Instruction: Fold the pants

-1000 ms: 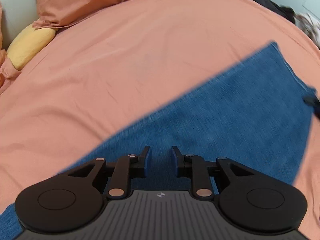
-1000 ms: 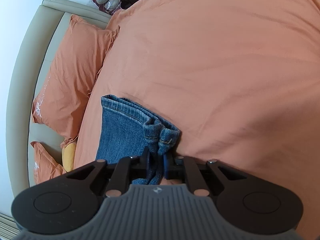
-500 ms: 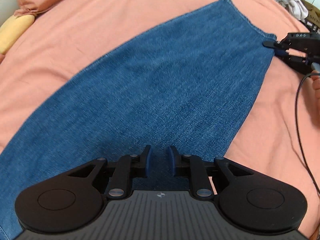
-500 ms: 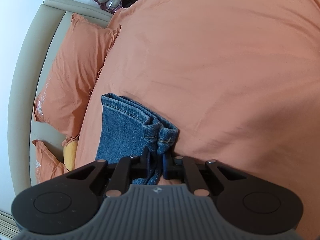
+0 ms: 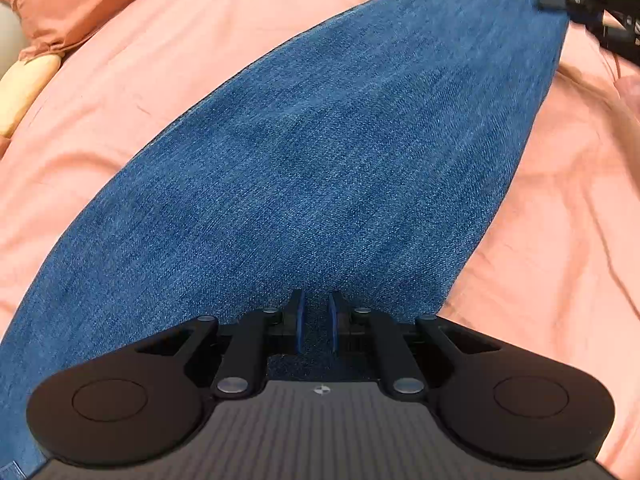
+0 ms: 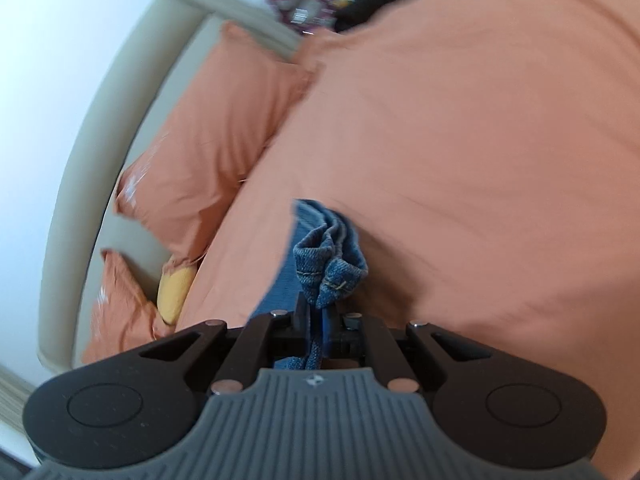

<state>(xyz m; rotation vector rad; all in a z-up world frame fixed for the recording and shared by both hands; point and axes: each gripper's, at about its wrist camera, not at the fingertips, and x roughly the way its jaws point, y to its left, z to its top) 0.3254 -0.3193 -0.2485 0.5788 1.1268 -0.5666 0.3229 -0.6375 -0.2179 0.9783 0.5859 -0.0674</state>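
From my left wrist camera, the blue denim pants lie spread across the salmon-orange bed cover, running from 7 o'clock up to 1 o'clock. My left gripper sits low over the near part of the denim with a narrow gap between its blue-padded fingers; I cannot tell whether any cloth is caught there. At 1 o'clock, my right gripper shows as a black blur at the far corner of the cloth.

From my right wrist camera, that gripper is clenched on the bunched, stitched hem of the pants, which sticks up between the fingers at centre. An orange pillow lies at 10 o'clock against the beige padded headboard, with a yellow cushion at 9 o'clock.
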